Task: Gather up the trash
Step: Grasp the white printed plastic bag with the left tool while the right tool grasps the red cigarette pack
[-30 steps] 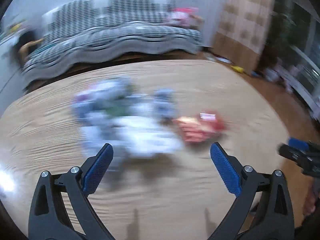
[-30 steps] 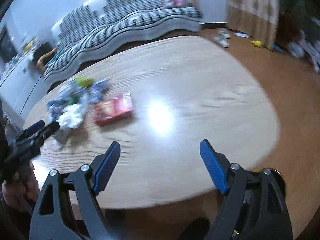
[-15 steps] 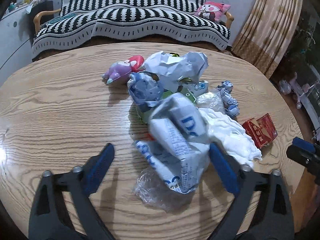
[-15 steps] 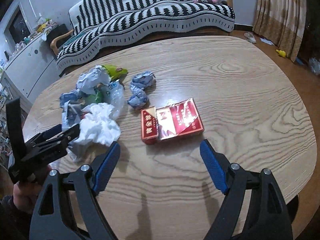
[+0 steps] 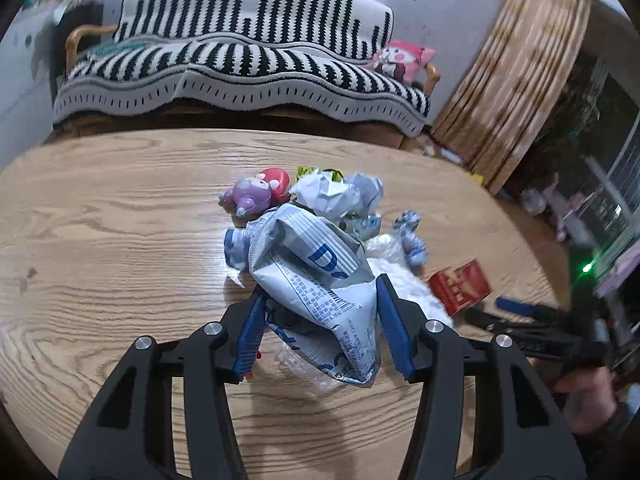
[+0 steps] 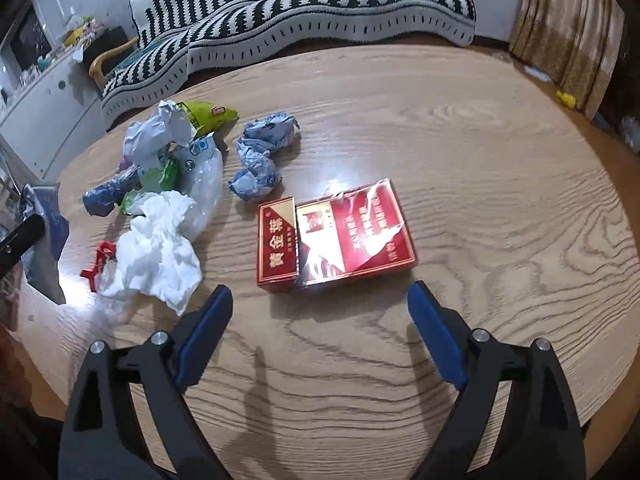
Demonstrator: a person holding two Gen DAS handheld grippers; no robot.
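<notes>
Left jaws have narrowed since half a second ago and now pinch the crumpled white-and-blue wrapper [image 5: 320,276] between their pads.
The left gripper [image 5: 318,320] holds that wrapper at the near edge of the trash pile [image 6: 160,184] on the worktop [image 6: 460,152]. The right gripper [image 6: 318,326] has edged closer to the red cigarette pack [image 6: 336,232], jaws wide, nothing between them; the pack lies flat just ahead of them, its lid torn open, contents not visible. White tissue [image 6: 156,248] sits ahead and left of the right jaws.

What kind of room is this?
Most likely a home living room: a sofa under a striped throw, a pink cushion, curtains, and a wooden table littered with wrappers.
</notes>
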